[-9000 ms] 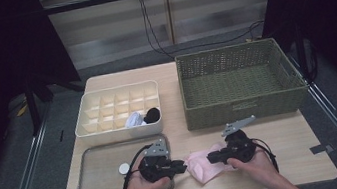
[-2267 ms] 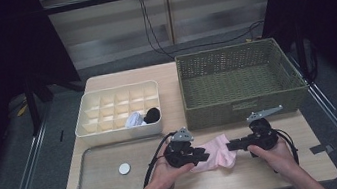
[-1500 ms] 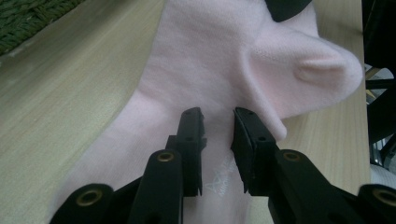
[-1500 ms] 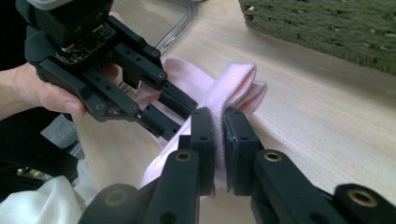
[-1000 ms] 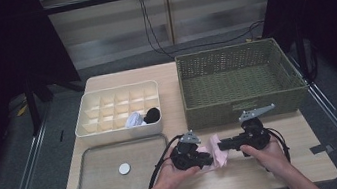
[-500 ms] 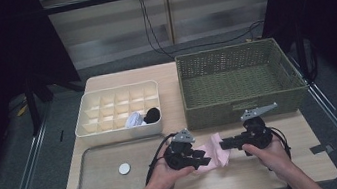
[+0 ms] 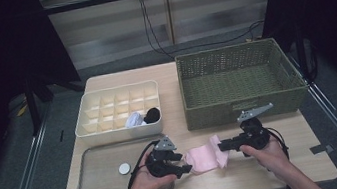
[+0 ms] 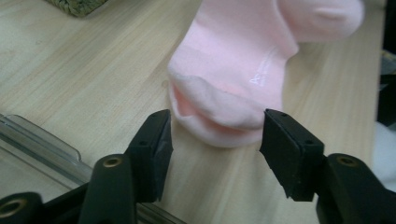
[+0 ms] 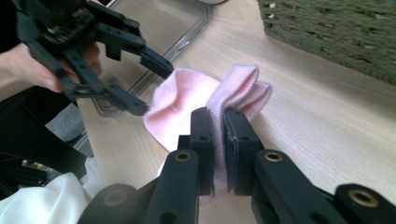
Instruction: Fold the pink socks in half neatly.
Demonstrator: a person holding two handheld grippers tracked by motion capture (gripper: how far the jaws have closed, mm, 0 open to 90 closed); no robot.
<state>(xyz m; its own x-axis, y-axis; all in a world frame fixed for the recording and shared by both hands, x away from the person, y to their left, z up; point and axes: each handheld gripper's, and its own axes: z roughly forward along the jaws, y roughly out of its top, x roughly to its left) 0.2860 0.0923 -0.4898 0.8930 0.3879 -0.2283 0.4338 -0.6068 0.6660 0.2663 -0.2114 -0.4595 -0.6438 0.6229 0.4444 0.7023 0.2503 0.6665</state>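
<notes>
A pink sock [image 7: 205, 158] lies on the wooden table near its front edge, between my two grippers. My left gripper [image 7: 184, 162] is open; its jaws have just been opening. The sock's rounded end [image 8: 219, 119] lies in front of the gap between them, and neither pad presses on it. My right gripper [image 9: 218, 122] is shut on the sock's folded other end [image 9: 238, 88], pinching the doubled fabric and holding it up on edge. The right gripper view also has the left gripper [image 9: 148, 87] at the far end of the sock.
A clear tray [image 7: 99, 188] with a small white disc [image 7: 124, 169] lies at the front left. Behind it a cream compartment box [image 7: 107, 103] holds a white item and a black one. A green wicker basket [image 7: 242, 109] stands at the back right.
My left gripper has opened, let go of the sock and drawn back to the left. The sock's left end now lies flat on the table. The right gripper has kept still.
</notes>
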